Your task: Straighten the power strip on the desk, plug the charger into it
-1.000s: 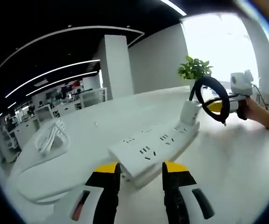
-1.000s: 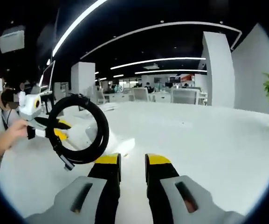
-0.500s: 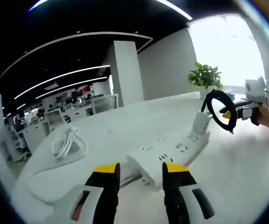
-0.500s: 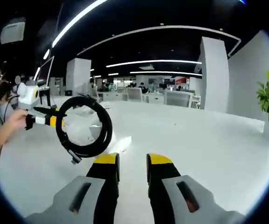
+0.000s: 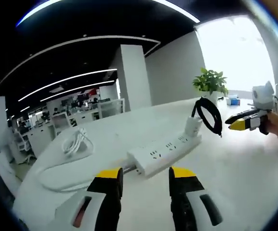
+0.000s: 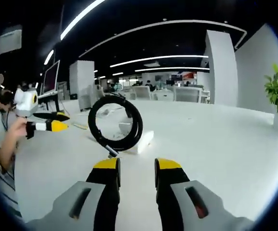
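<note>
The white power strip (image 5: 164, 155) is seen lying flat on the white surface (image 5: 235, 183), just ahead of the left gripper (image 5: 141, 179), running away toward the upper right of the left gripper view. Several sockets are visible along its top face. The left gripper's yellow-tipped jaws are held apart, released, with nothing between them, and they are kept short of the strip's near end.

At the strip's far end a white charger (image 5: 192, 126) is seen standing upright on it; whether its pins are fully seated cannot be told. From the charger a black cable (image 5: 207, 115) rises in a loose coil, its free end hanging down. Just beside that coil, to the right, the right gripper (image 5: 236, 121) is seen, held by a person's hand (image 5: 273, 124); its yellow tips are parted and nothing is gripped.

To the left on the surface, the strip's white cord (image 5: 75, 143) is bundled in a small heap, and a looser length is laid in a wide curve nearer the edge. A potted plant (image 5: 209, 83) is placed behind the charger.

In the right gripper view, its own jaws (image 6: 137, 168) are shown released and empty. The black cable's coil (image 6: 115, 123) stands ahead of them, with the strip's end (image 6: 139, 142) behind it.
</note>
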`<control>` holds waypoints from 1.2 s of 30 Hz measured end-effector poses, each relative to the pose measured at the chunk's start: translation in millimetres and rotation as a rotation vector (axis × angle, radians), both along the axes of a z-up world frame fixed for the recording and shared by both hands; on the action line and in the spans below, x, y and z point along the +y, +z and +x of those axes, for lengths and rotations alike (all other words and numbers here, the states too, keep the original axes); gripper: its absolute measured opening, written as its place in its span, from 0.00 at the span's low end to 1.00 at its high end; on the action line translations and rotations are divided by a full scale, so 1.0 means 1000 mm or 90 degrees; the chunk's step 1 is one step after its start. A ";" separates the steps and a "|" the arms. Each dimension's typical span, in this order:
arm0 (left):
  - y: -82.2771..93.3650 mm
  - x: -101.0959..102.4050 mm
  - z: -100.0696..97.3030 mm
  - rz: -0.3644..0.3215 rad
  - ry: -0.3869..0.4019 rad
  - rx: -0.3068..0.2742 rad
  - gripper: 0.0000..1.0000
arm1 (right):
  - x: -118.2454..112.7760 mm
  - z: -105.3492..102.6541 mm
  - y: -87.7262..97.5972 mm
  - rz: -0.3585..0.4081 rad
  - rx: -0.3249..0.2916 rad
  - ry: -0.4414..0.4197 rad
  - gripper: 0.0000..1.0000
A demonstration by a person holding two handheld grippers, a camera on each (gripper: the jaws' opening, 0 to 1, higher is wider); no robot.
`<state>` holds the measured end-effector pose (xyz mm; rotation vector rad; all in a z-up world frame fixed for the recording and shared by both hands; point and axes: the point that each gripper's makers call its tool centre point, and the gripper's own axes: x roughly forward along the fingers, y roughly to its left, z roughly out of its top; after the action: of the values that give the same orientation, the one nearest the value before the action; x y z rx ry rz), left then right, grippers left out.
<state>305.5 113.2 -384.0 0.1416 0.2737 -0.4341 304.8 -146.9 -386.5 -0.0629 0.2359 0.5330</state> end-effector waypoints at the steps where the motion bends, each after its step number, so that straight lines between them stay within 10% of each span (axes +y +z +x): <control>1: 0.001 0.000 -0.004 -0.006 0.002 -0.002 0.39 | 0.003 -0.004 0.001 0.007 0.002 0.005 0.27; 36: -0.001 0.032 -0.118 -0.024 0.092 -0.010 0.39 | 0.017 -0.083 -0.009 -0.034 0.012 -0.032 0.30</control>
<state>187.9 145.5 -384.8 0.0879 0.2589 -0.2938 221.6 -129.7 -395.3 -0.1043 0.2690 0.4775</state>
